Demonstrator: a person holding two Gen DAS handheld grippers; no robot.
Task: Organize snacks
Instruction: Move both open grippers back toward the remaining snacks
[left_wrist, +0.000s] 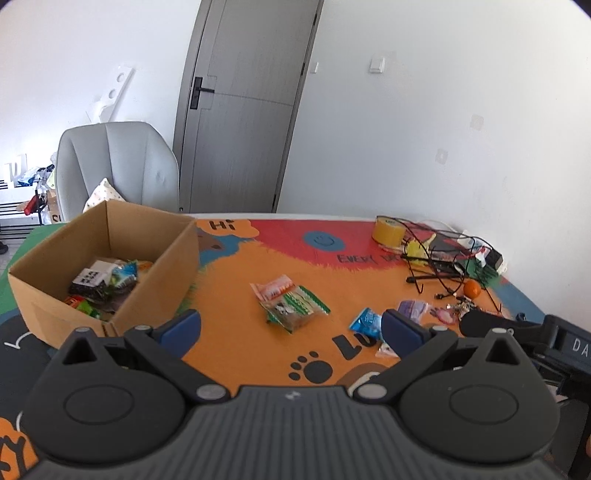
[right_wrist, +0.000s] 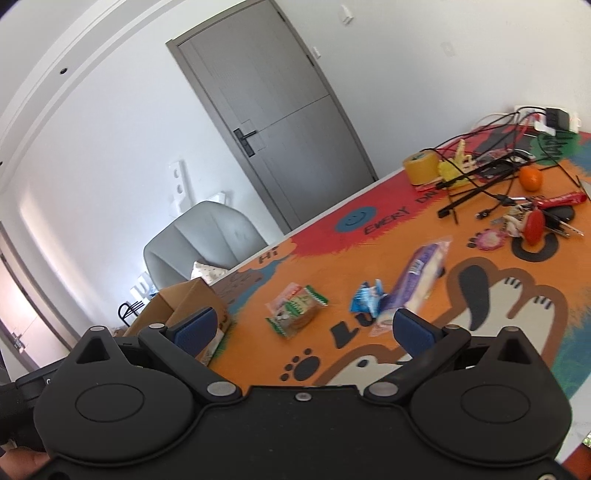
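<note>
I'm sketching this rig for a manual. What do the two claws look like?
Both look alike: the left claw and the right claw each have a matte black ribbed plastic body, two round black hubs, angled black linkage arms with silver pivot pins, and blue rectangular finger pads. No cables or sleeves show.

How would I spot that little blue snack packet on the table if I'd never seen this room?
Start at the colourful cartoon mat covering the table, and find the open cardboard box at one end. Move away from the box, past the green-and-pink packets lying mid-mat, to the black letters "LU". The blue packet lies there, crumpled and shiny, touching a longer purple-and-white packet; it is the only bright blue wrapper.
</note>
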